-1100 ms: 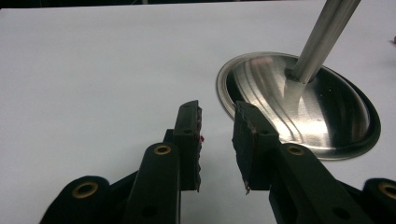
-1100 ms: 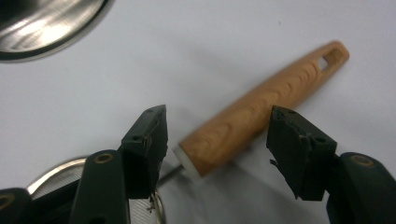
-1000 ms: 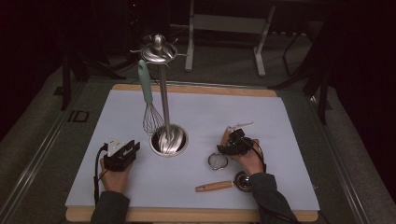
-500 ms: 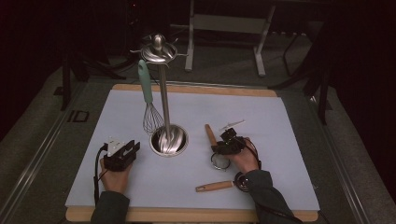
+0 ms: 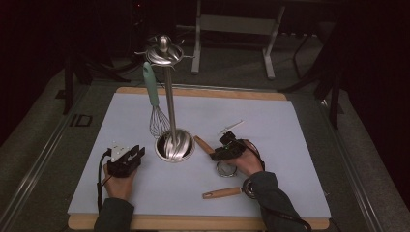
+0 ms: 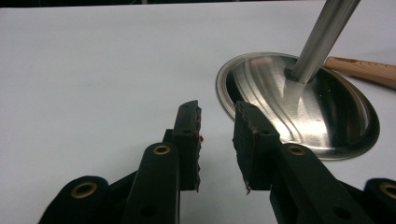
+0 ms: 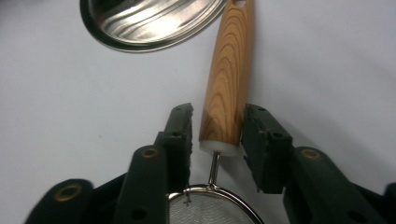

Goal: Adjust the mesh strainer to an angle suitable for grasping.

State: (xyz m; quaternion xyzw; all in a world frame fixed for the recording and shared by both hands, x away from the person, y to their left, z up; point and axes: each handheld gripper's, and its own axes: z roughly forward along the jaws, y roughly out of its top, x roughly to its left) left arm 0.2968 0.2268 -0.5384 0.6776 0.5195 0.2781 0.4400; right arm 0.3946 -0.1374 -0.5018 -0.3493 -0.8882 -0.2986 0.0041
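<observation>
1. My right hand-held gripper (image 7: 215,135) has the wooden handle of a small mesh strainer (image 7: 229,88) sitting between its jaws. There's a gap on both sides, so I'm not squeezing it; the jaws have just been opening a bit after closing in.
2. The handle points straight ahead of that gripper, and its far tip lies just beside the shiny round base of the utensil stand (image 7: 149,23). The strainer's mesh bowl is tucked under the jaws, close to my hand.
3. My left hand-held gripper (image 6: 217,135) is partly open with nothing in it, resting low over the white mat (image 6: 93,70) on the desk. The stand's base is just ahead and to its right.
4. In the high view, a whisk (image 5: 155,113) hangs on the stand, and another wooden-handled tool (image 5: 222,193) lies near my right wrist.
</observation>
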